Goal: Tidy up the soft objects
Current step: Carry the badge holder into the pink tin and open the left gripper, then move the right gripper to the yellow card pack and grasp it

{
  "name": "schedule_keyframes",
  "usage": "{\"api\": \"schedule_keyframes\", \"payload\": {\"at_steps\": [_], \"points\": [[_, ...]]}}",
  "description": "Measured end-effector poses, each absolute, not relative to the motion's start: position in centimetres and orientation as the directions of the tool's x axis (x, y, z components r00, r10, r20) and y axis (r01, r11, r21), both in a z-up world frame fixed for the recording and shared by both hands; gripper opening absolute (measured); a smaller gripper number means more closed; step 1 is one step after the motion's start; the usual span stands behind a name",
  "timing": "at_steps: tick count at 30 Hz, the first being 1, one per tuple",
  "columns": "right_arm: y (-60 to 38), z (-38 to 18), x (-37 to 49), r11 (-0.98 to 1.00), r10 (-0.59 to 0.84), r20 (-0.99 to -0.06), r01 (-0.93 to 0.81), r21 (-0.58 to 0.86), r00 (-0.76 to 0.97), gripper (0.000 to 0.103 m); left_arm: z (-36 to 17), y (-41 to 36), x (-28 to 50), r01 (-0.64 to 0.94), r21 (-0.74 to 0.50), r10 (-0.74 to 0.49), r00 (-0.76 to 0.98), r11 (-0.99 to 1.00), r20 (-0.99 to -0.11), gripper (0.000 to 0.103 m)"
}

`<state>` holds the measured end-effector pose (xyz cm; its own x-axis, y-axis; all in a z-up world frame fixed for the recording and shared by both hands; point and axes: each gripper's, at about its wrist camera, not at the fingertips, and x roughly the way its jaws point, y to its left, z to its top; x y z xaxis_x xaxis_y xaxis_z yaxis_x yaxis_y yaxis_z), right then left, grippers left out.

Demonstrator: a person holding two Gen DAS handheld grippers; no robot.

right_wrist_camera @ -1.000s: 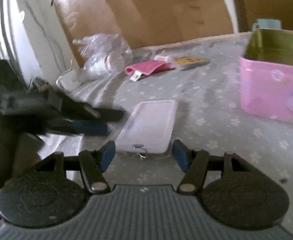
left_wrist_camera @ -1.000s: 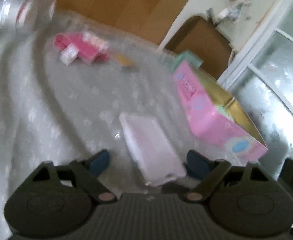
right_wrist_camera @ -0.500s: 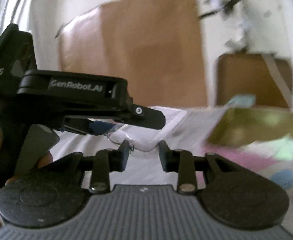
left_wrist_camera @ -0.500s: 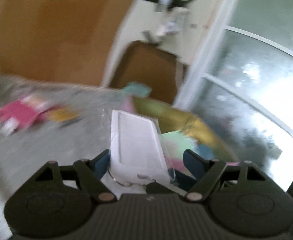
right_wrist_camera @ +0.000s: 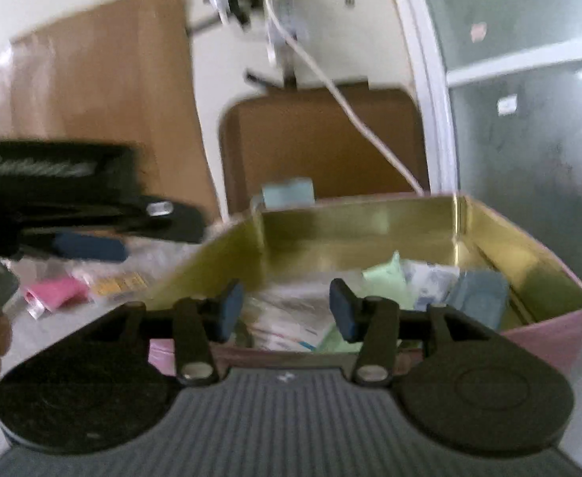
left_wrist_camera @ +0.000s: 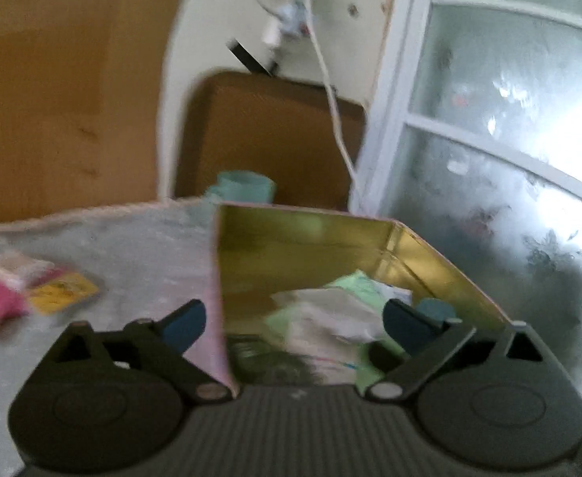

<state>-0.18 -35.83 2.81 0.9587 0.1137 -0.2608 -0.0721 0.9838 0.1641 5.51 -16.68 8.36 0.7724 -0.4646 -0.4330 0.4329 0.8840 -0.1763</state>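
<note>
Now both tools over pink tin [right_wrist_camera: 545,330] — left tool [left_wrist_camera: 293,320] spread wide, right tool [right_wrist_camera: 287,310] parted — both empty.

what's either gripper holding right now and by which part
Nothing. The left gripper and the right gripper are both open and empty, poised over the pink tin, whose soft packets lie loose inside.

The tin box [right_wrist_camera: 561,290] looks like metal, glossy gold inside and pink outside. Soft paper or plastic packets [right_wrist_camera: 386,282] lie in it, matt green and white. The cloth [left_wrist_camera: 132,246] over the surface is grey, matt and patterned. The pink pouch [right_wrist_camera: 56,292] looks like fabric. Far behind, brown cardboard [left_wrist_camera: 52,99] is matt; the window glass [left_wrist_camera: 509,159] is frosted and shiny.
</note>
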Motion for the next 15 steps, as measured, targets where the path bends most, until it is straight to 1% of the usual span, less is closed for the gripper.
{"api": "schedule_keyframes", "payload": {"at_steps": [2,4,6,9,12,15], "points": [[-35.6,2.7,-1.6,0.985,0.111,-0.223,-0.077,0.154,0.968,0.052,8.1,-14.3,4.3,0.403,-0.152,-0.428,0.802,0.902,-0.416,0.102],[-35.2,2.5,-2.5,0.98,0.13,-0.198,-0.095,0.174,0.972,0.052,7.5,-11.8,3.4,0.368,-0.153,-0.398,0.816,0.917,-0.419,0.102],[-34.3,2.5,-3.1,0.973,0.157,-0.189,-0.118,0.199,0.969,0.052,6.5,-9.4,3.0,0.318,-0.142,-0.348,0.826,0.937,-0.443,0.102],[-32.6,2.7,-3.7,0.965,0.2,-0.173,-0.164,0.205,0.964,0.052,4.6,-5.1,2.9,0.194,-0.097,-0.216,0.837,0.976,-0.503,0.102],[-29.7,3.5,-3.8,0.95,0.287,-0.182,-0.255,0.18,0.94,0.052,3.3,-0.5,3.0,0.062,-0.081,-0.096,0.842,0.995,-0.531,0.102],[-26.4,4.3,-3.2,0.919,0.387,-0.214,-0.356,0.168,0.897,0.053,2.8,3.0,3.0,-0.038,-0.06,0.002,0.859,0.997,-0.511,0.102]]}}
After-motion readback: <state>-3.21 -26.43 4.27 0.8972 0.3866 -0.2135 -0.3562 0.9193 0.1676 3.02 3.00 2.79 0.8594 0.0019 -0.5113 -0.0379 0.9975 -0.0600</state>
